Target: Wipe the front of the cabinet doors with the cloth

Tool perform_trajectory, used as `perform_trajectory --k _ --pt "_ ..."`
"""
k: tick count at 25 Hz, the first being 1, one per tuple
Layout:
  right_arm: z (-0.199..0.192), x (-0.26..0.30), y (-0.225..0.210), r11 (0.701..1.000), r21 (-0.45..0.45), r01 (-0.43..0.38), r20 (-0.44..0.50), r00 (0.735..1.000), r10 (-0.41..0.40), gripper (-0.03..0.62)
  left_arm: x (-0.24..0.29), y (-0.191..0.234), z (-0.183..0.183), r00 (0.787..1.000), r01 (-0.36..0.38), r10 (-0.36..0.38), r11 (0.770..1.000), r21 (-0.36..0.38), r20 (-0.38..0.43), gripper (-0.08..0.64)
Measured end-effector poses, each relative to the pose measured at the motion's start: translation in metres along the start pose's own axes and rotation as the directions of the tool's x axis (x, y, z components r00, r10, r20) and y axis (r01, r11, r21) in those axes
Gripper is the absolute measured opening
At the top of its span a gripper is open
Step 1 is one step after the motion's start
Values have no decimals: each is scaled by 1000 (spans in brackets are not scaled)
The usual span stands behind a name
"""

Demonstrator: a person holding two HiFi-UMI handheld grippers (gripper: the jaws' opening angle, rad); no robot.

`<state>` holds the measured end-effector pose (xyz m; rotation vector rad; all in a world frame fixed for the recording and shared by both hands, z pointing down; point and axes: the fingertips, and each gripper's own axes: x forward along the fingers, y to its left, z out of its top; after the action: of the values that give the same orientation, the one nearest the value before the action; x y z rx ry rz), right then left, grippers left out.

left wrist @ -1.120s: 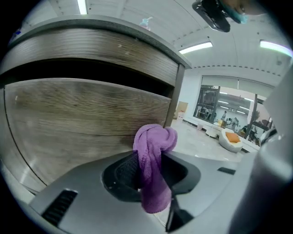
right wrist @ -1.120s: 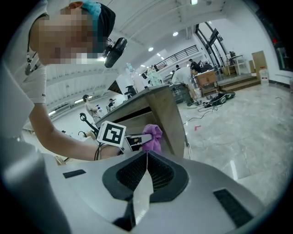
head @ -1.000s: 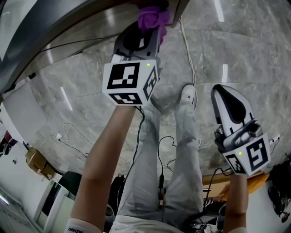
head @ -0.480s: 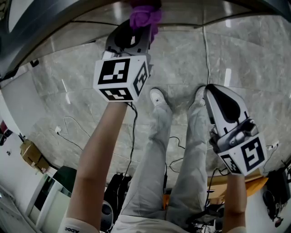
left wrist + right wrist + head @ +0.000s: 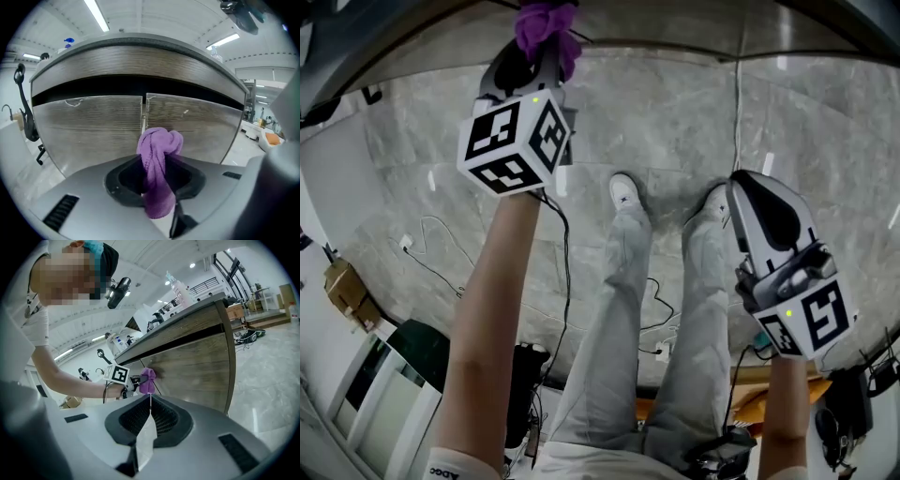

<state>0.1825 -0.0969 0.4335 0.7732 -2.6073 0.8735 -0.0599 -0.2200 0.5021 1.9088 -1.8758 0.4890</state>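
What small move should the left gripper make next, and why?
Probably slide the left gripper sideways along one door. Its jaws are shut on the purple cloth, which sits at the seam between the two cabinet doors, so door face lies on either side.

— Can you read any words here?
— No. The cube (image 5: pixel 514 142) on the left claw (image 5: pixel 536 49) has only black and white squares. Far below the claw, the white sleeve (image 5: pixel 450 466) has tiny letters, too small to read.
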Motion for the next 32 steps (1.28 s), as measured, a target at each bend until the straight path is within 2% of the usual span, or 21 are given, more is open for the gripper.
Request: perform_trajectory --k 2,5,8,14,19,23,27,30,32 --pt "-1 -8 -5 1000 -3 -17 -4 1000 17 29 -6 -6 -1 1000 -23 23 1000 -5 9 112" --pt "-1 -23 -21 999 -2 -33 -8 999 33 29 -11 -41 -8 1000 -11 10 1000 22 13 112" --pt "-2 -46 -44 999 -1 -35 -14 999 35 29 -4 -97 -19 999 36 -36 999 34 2 112" --pt "-5 -103 -103 1000 13 -4 -29 1000 5 29 27 -219 -37 991 131 -131 991 9 -30 112" --pt "-10 -136 -144 998 44 38 -16 999 -37 29 55 -286 -39 980 197 -195 980 38 -51 113" --pt "-18 -134 -153 990 104 92 9 996 -93 29 75 -302 -38 965 256 -251 963 85 -71 114" --pt "-29 -156 -165 982 138 128 24 991 -133 29 81 -324 -45 962 268 -261 959 88 -82 114" --pt "-33 -154 -163 980 138 146 21 988 -150 29 83 -311 -51 962 260 -254 964 50 -102 114" --pt "-36 -146 -155 979 134 155 18 987 -158 29 82 -293 -53 962 259 -251 964 62 -111 114"
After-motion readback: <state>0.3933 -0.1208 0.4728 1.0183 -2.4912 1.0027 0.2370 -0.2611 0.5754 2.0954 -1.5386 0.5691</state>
